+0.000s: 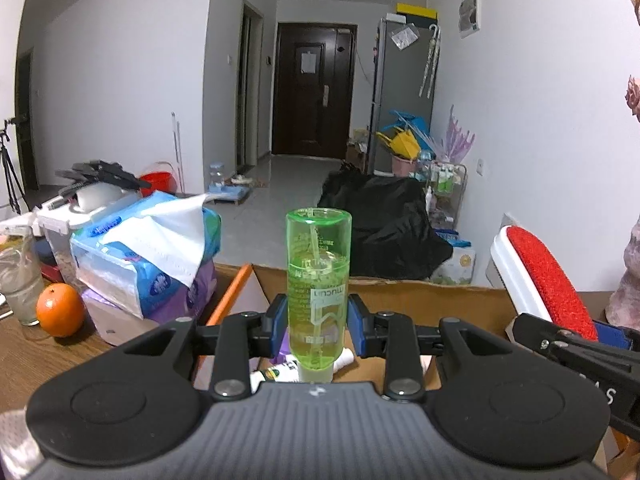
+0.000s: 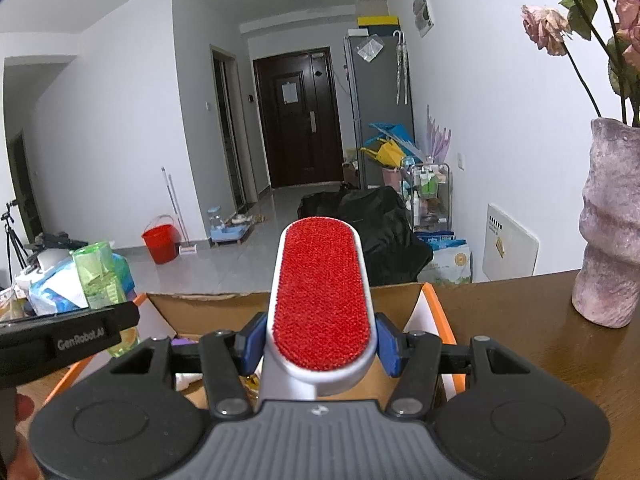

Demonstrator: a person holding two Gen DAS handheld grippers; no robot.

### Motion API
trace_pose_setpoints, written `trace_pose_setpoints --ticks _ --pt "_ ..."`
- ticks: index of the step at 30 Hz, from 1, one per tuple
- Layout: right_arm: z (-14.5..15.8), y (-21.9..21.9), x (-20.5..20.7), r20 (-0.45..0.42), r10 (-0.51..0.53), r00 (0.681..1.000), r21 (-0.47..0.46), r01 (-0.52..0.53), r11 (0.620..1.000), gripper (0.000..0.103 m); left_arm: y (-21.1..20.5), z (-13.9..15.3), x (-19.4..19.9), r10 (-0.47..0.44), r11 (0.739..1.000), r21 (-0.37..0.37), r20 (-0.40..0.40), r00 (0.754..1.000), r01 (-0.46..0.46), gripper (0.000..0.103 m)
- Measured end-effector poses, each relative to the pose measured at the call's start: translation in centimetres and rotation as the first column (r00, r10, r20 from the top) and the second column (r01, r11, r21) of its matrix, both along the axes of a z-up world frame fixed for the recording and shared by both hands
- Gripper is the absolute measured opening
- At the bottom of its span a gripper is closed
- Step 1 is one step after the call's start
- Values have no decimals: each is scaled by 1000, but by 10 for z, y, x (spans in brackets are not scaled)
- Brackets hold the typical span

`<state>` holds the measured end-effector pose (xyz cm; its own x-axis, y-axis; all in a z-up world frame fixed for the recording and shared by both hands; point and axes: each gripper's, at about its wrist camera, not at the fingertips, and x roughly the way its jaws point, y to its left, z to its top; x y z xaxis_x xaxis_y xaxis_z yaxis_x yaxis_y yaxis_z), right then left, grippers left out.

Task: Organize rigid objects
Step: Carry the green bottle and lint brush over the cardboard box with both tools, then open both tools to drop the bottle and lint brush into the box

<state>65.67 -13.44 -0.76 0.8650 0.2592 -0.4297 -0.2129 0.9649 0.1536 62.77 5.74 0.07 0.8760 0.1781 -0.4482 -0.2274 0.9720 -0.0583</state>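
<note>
Left tool (image 1: 319, 322) is clamped on an inverted green bottle (image 1: 318, 276), frame centre. Right tool (image 2: 320, 344) is clamped on a red lint brush (image 2: 322, 292) above the cardboard box (image 2: 208, 300).

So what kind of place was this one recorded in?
Most likely a lived-in apartment: a dark entrance door closes off a tiled hallway, a grey fridge stands beside it, and a red mop bucket sits on the floor. A cluttered wooden table fills the foreground.
</note>
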Motion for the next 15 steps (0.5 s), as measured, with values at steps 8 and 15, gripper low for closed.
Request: trace_pose_setpoints --ticks 8,15 --pt "10 -9 -4 23 -28 999 -4 28 1000 93 0 8 -15 19 996 88 57 998 -24 103" --pt "10 -13 -9 17 -31 999 -11 31 999 103 -2 10 -21 17 993 119 65 998 -25 103"
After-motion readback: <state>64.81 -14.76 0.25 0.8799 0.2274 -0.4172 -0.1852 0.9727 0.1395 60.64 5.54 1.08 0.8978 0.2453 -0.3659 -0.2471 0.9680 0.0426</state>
